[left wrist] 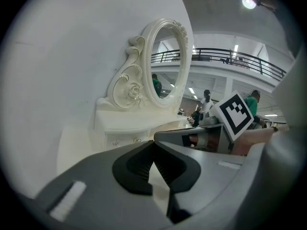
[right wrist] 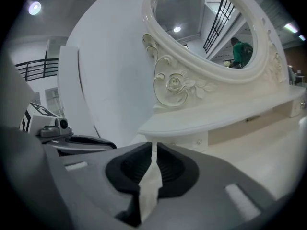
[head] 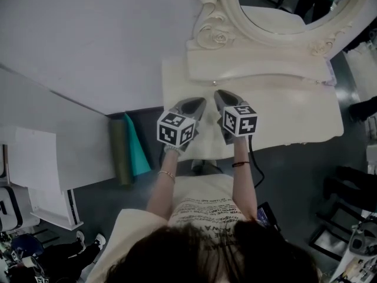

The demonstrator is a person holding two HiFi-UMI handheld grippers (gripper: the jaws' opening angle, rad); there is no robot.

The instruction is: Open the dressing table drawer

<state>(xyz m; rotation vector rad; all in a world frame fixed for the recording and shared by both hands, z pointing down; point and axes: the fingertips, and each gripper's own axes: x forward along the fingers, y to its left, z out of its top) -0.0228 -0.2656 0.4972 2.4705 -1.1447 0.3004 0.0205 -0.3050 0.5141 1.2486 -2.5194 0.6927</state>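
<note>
A cream dressing table (head: 294, 114) with an oval carved mirror (head: 283, 5) stands against the white wall. Under the mirror runs a low drawer unit (head: 259, 63); its small knobs (left wrist: 115, 143) show in the left gripper view, and a knob (right wrist: 198, 141) and a long drawer front (right wrist: 252, 120) in the right gripper view. Both grippers hover side by side over the table top's near left part, pointing at the unit. My left gripper (head: 200, 102) (left wrist: 154, 143) has its tips touching, holding nothing. My right gripper (head: 219, 93) (right wrist: 153, 145) shows a narrow slit between its pads, with nothing in it.
A dark green roll (head: 121, 152) and a teal sheet (head: 134, 149) lean beside the table's left end. White panels (head: 35, 170) stand at the far left. Dark chair frames (head: 353, 181) sit on the grey floor to the right.
</note>
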